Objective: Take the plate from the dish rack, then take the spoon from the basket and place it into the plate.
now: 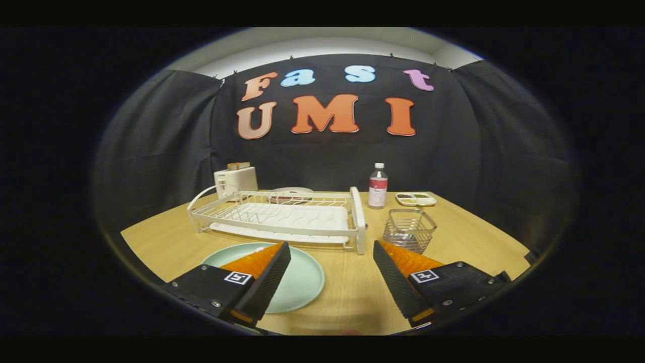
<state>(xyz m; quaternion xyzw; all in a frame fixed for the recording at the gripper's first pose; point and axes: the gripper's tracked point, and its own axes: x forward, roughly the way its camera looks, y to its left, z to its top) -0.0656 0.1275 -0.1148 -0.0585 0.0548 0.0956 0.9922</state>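
Note:
A pale green plate [302, 280] lies flat on the wooden table [453, 227], just in front of the white dish rack [282, 217]. The rack's wire bed holds nothing that I can see. To the right of the rack stands a small wire basket [409, 229], which looks empty. My gripper [331, 247] is open and wide, with nothing between its fingers. The left finger hovers over the plate and hides part of it. The right finger sits just short of the basket. A small pale shape shows at the plate's far rim by the left fingertip; I cannot tell what it is.
A white toaster [235, 180] stands behind the rack's left end. A round dish [291, 193] sits behind the rack. A bottle with a white cap [378, 186] and a small divided tray [415, 198] stand at the back right. Black cloth walls close the booth.

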